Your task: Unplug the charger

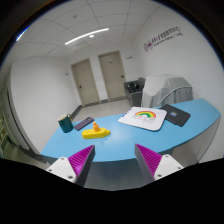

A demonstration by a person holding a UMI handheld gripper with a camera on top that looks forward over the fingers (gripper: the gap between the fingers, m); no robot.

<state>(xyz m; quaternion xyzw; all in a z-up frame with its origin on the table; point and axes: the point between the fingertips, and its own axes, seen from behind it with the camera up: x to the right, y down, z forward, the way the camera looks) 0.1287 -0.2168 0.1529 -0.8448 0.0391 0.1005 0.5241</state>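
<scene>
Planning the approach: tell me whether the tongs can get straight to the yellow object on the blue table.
Probably yes. The open tongs hold nothing, and the yellow object lies beyond them on the blue table with nothing in between. No charger is discernible.

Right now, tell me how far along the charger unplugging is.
Nothing looks done yet. No charger or plug can be made out. In hand: nothing; the gripper is open and empty, short of the blue table. Beyond it lie a yellow object, a dark cup and a rainbow-printed board. Left: finding, gripping, pulling the charger.

blue table [190, 122], open fingers [73, 161], yellow toy [94, 131]
</scene>
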